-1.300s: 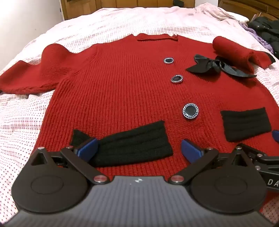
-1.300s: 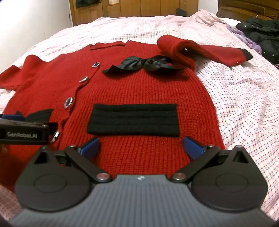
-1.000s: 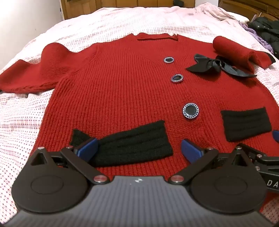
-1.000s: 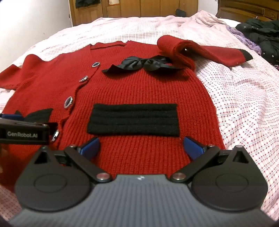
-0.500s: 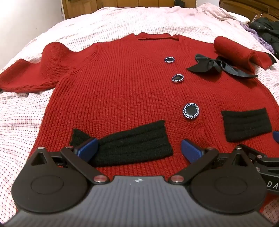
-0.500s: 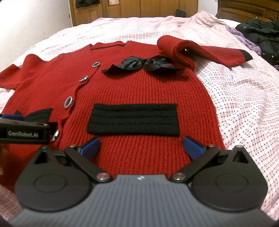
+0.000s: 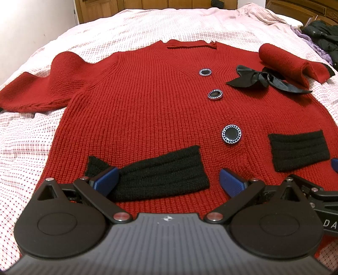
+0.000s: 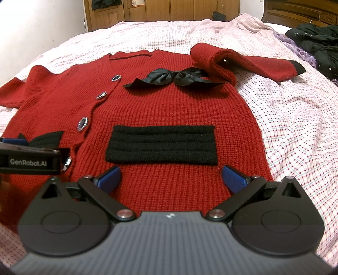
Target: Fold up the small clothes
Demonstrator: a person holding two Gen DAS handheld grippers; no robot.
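A red knit cardigan (image 7: 147, 110) lies face up on the bed, with round dark buttons (image 7: 231, 134), two black pocket bands (image 7: 160, 175) and a black bow (image 7: 259, 79). It also shows in the right wrist view (image 8: 173, 110). Its left sleeve (image 7: 40, 91) is spread out; its right sleeve (image 8: 243, 61) is bent and bunched. My left gripper (image 7: 166, 182) is open over the left pocket band near the hem. My right gripper (image 8: 170, 176) is open just below the right pocket band (image 8: 161, 143). Neither holds anything.
The bed is covered by a pink-and-white checked sheet (image 8: 295, 131). Dark clothes (image 8: 316, 40) lie piled at the far right. Wooden cabinets (image 8: 169, 10) and a headboard (image 8: 295, 12) stand beyond the bed. The left gripper's body (image 8: 29, 161) shows at the left edge of the right wrist view.
Almost nothing has changed; both grippers stay open above the hem with only a slight camera shift.
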